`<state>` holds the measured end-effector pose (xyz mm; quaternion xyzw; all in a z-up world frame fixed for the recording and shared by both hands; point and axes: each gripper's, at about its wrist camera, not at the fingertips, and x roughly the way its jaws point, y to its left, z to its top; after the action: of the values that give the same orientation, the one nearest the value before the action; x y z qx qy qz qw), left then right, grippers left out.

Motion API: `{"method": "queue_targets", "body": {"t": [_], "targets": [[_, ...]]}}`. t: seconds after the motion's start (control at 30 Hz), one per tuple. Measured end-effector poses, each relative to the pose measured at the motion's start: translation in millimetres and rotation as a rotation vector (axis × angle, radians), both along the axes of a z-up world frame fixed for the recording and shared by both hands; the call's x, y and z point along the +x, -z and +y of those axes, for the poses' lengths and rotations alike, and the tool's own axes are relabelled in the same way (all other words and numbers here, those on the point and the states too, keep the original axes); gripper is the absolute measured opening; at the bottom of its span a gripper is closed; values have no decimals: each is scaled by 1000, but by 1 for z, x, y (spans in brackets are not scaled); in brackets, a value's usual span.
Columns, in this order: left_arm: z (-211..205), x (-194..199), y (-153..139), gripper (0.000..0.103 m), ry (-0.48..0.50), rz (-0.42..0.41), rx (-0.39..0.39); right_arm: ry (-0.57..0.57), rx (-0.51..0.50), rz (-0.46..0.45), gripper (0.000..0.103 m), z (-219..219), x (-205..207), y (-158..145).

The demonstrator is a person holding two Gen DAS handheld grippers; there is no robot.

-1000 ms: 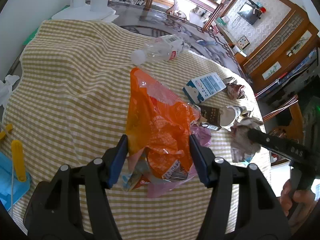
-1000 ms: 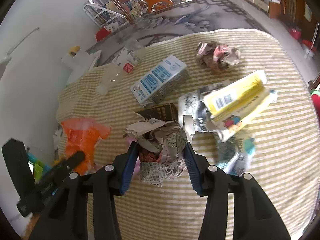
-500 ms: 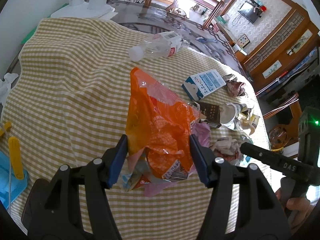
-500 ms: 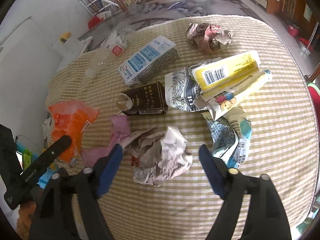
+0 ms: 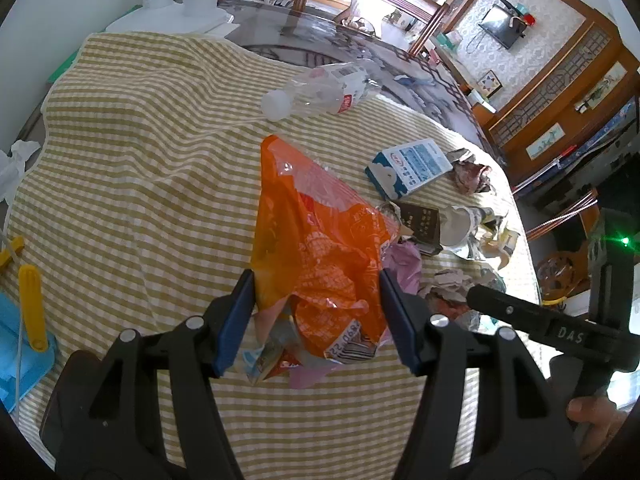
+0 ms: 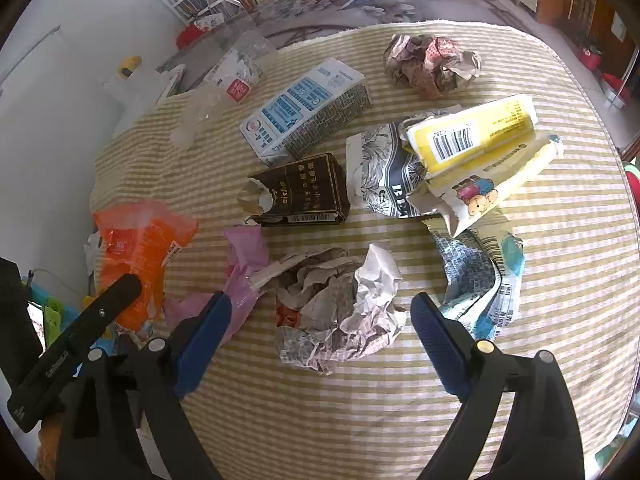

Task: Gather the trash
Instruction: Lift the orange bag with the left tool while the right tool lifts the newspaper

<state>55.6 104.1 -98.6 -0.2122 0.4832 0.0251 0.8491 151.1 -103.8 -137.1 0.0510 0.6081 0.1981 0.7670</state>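
The crumpled newspaper ball (image 6: 340,304) lies on the striped tablecloth (image 6: 560,272), loose between the 2 blue fingers of the right gripper (image 6: 320,332). The jaws have just been opening and now stand wide, with clear cloth showing on either side of the ball; nothing is held. The ball is judged very light, soft and springy: it will flatten under a squeeze rather than resist, and it is unlikely to slip or break. A hold is best taken across its thick grey middle, not on the white flap that sticks up at its right, which would probably tear or unfold.

The left gripper (image 5: 316,316) is closed about halfway on the gathered neck of the orange plastic bag (image 5: 316,248), which stands just to the left of the ball with a pink scrap (image 6: 244,256) between them. The film is thin, slack and slippery, so a bunched fold is judged the safer purchase. Near the ball lie a dark carton (image 6: 300,192), a blue milk carton (image 6: 304,108) and a yellow packet (image 6: 472,132), each stiffer and likely light.
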Motion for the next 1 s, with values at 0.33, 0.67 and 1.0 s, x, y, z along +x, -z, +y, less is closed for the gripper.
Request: {"method": "queue_targets", "body": {"t": [0.33,0.67,1.0], "targets": [[-13,0,-3,59,28,-4,19,-64,-57,-6,54,12,-4,19],[-15,-1,-16,59,18,-38,44,21,32,-183,50,-30,-12,-40],[-44,13,-39,59,96,-104,69,140,21,-229,51,-75,-10,-57]]}}
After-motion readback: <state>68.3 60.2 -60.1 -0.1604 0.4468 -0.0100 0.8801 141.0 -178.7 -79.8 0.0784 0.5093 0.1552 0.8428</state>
